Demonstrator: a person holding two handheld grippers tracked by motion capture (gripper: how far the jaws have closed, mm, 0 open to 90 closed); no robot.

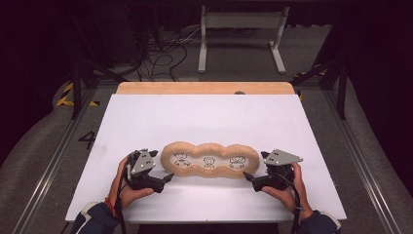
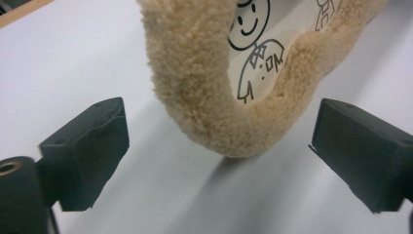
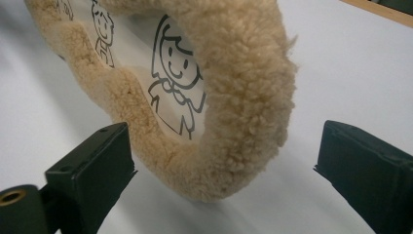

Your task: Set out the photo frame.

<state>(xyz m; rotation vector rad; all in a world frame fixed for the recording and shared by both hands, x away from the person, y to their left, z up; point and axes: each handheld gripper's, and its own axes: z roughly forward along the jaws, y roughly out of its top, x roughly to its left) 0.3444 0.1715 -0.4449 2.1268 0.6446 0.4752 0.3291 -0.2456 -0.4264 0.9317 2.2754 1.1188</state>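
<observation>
A tan fleece frame [image 1: 197, 171] with three rounded lobes lies flat on the white table [image 1: 204, 112]. Its pale inner panel shows three line-drawn cartoon figures [image 1: 209, 161]. My left gripper [image 1: 163, 165] sits at the frame's left end. In the left gripper view the fleece rim [image 2: 195, 73] curves between the wide-apart jaws of the left gripper [image 2: 219, 126], and neither pad touches it. My right gripper [image 1: 255, 165] sits at the frame's right end. There too the fleece [image 3: 243, 73] lies between the spread jaws of the right gripper [image 3: 224, 141], untouched. Both grippers are open.
A wooden strip [image 1: 204, 87] runs along the table's far edge. Beyond it on the floor stand a grey metal stand [image 1: 241, 39] and loose cables [image 1: 165, 53]. Bare white tabletop spreads behind the frame and to both sides.
</observation>
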